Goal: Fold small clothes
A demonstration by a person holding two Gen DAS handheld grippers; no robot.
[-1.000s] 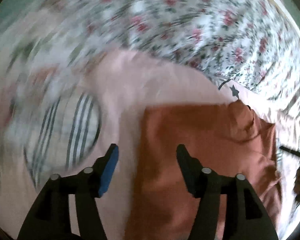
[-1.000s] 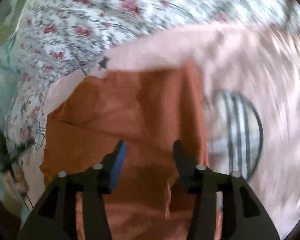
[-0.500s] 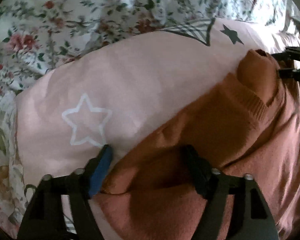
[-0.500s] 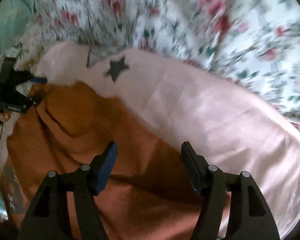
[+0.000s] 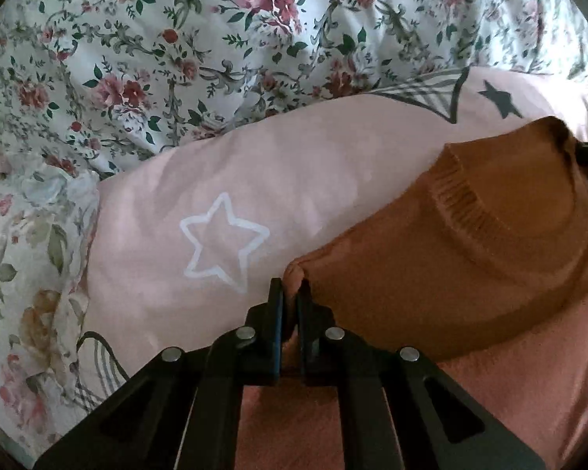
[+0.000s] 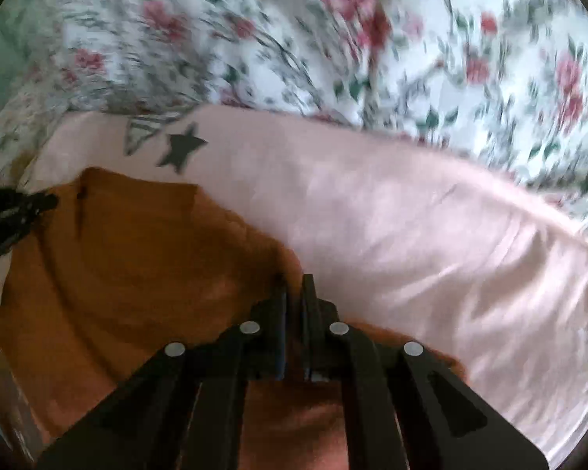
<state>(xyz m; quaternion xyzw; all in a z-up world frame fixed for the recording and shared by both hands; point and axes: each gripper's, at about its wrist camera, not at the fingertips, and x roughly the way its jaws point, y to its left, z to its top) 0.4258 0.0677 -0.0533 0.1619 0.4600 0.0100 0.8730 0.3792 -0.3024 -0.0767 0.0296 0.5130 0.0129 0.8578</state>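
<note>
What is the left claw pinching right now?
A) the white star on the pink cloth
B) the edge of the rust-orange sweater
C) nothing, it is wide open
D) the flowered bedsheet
B: in the left wrist view the left claw is shut, with a fold of the rust-orange sweater squeezed between its two fingers, beside the pink cloth.

Rumpled floral bedspread (image 5: 200,51) under a pink star-print sheet (image 5: 294,180)
</note>
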